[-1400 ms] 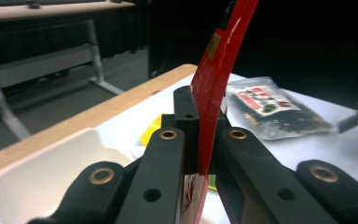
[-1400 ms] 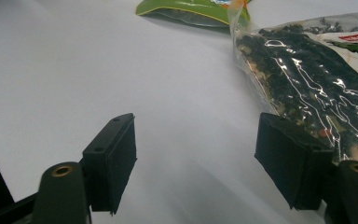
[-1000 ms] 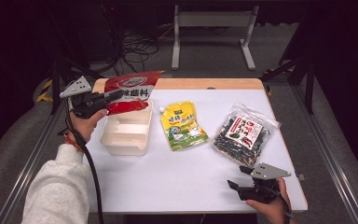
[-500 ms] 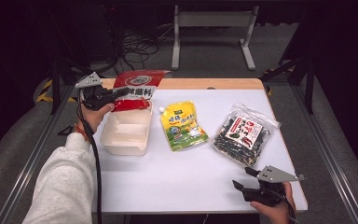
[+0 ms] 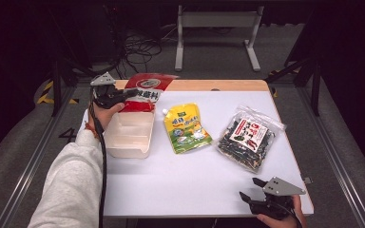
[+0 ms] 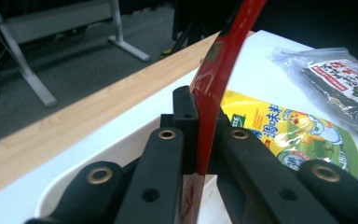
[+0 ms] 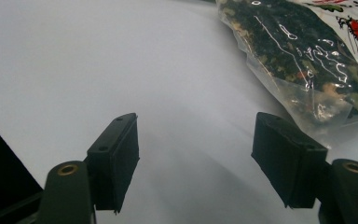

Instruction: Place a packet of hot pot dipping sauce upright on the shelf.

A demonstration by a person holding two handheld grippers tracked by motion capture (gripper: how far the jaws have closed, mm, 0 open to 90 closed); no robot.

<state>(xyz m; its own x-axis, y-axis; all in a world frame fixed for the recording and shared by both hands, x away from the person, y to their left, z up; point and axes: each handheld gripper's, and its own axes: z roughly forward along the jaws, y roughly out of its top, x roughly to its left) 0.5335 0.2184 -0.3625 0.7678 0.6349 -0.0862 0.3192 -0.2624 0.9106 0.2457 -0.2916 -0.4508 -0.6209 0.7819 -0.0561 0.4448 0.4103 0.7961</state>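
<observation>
My left gripper (image 5: 132,94) is shut on a red pouch (image 5: 148,89) and holds it on edge above the far end of a white container (image 5: 128,137). In the left gripper view the red pouch (image 6: 214,79) stands pinched between the jaws of my left gripper (image 6: 198,116), over the container's rim (image 6: 98,154). My right gripper (image 5: 249,189) rests open low at the table's front right. In the right gripper view nothing lies between the jaws of my right gripper (image 7: 196,154).
A yellow-green spout pouch (image 5: 186,128) lies flat in the middle of the white table (image 5: 180,185). A clear bag of dark dried food (image 5: 248,138) lies right of it, just beyond the right gripper. A wooden strip (image 5: 218,85) edges the far side.
My left hand has carried the red pouch to the right and a little lower, over the container's far end. The right gripper has hardly moved.
</observation>
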